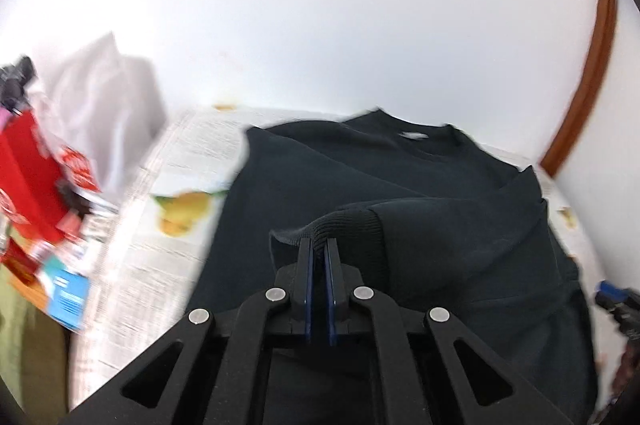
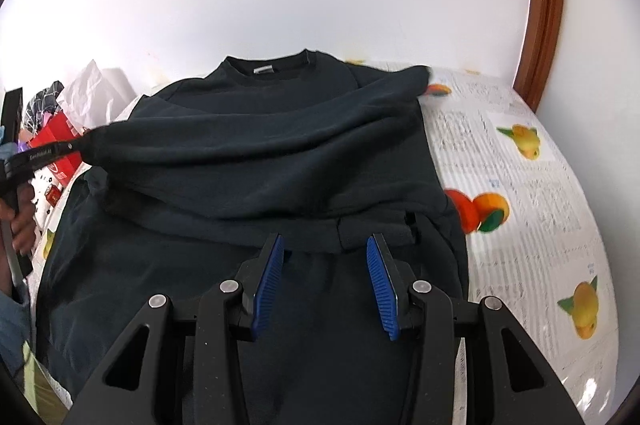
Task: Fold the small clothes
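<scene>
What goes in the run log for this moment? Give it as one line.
left hand-held gripper: shut on sleeve cuff | right hand-held gripper: open, over dark sweatshirt | surface: fruit-print cloth

A dark sweater [image 2: 256, 161] lies flat on a cloth with fruit pictures [image 2: 520, 161]. Its round neck is at the far end, with a small white tag [image 2: 263, 69] inside. One long sleeve [image 2: 280, 129] is pulled across the chest to the left side. The ribbed cuff [image 1: 344, 221] of that sleeve is lifted up off the sweater, pinched at its end.
</scene>
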Motion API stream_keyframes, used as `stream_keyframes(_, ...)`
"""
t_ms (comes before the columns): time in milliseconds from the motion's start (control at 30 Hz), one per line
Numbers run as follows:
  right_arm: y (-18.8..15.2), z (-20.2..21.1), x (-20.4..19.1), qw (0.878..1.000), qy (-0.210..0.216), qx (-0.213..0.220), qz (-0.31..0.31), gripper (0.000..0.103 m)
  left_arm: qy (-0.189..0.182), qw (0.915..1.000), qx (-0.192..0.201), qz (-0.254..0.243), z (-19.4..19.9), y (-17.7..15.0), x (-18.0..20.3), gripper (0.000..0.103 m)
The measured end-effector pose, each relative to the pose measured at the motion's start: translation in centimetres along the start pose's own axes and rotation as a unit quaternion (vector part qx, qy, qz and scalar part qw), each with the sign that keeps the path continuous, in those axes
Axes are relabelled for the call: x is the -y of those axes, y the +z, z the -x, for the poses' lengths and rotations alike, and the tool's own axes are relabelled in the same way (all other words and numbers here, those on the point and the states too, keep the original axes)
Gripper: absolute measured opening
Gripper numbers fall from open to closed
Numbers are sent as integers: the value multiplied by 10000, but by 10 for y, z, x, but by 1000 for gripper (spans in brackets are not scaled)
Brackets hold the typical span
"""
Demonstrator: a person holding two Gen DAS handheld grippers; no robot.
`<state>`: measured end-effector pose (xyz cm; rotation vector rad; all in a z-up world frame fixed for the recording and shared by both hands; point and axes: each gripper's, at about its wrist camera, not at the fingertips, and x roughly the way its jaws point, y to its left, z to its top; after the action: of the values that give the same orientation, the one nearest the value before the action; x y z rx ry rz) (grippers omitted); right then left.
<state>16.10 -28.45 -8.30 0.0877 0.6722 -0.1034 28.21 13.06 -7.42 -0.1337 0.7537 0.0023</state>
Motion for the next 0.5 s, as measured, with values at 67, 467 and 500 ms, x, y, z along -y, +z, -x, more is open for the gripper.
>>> stream_keyframes(67, 4, -1, -2, 10000, 4, 18, -9, 43, -36, 9997, -242, 32, -9, -5, -11, 6)
stream_keyframes(467, 8, -17, 1, 9998, -141, -100, -51, 43, -130, 9962, -746, 425, -27, -24, -40, 44)
stream_keyframes(500, 8, -18, 1, 9998, -146, -104, -51, 43, -132, 9964, -682, 487, -26, -21, -43, 57)
